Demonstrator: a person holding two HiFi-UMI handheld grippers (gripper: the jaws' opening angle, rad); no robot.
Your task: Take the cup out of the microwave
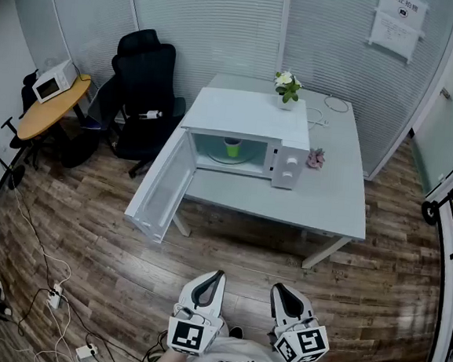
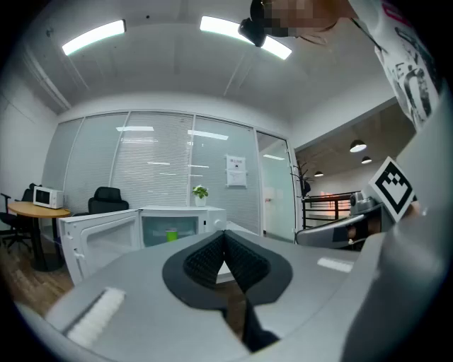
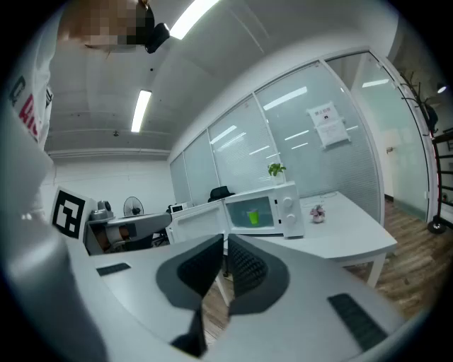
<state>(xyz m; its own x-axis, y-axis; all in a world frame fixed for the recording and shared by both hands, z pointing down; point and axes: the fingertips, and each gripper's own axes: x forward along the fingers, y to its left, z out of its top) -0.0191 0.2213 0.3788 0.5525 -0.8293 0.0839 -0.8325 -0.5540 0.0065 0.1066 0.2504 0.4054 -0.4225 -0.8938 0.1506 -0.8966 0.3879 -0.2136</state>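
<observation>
The left tongs (image 1: pixel 217 275) and right tongs (image 1: pixel 278 288) are closed, empty. The cup (image 1: pixel 232 147) sits well ahead in the open microwave (image 1: pixel 248 113). Approaching looks like the next step, then opening one pair.

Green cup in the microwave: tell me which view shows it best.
Head view: the cup appears largest there, standing inside the open microwave with nothing in front. The left gripper view shows the cup tiny and faint, side on; the right gripper view shows the cup side on, small but clearer.

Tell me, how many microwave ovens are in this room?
2. A white box-shaped microwave, door open, sits on the white rectangular table; a smaller white microwave sits on the round wooden table at the left.
</observation>
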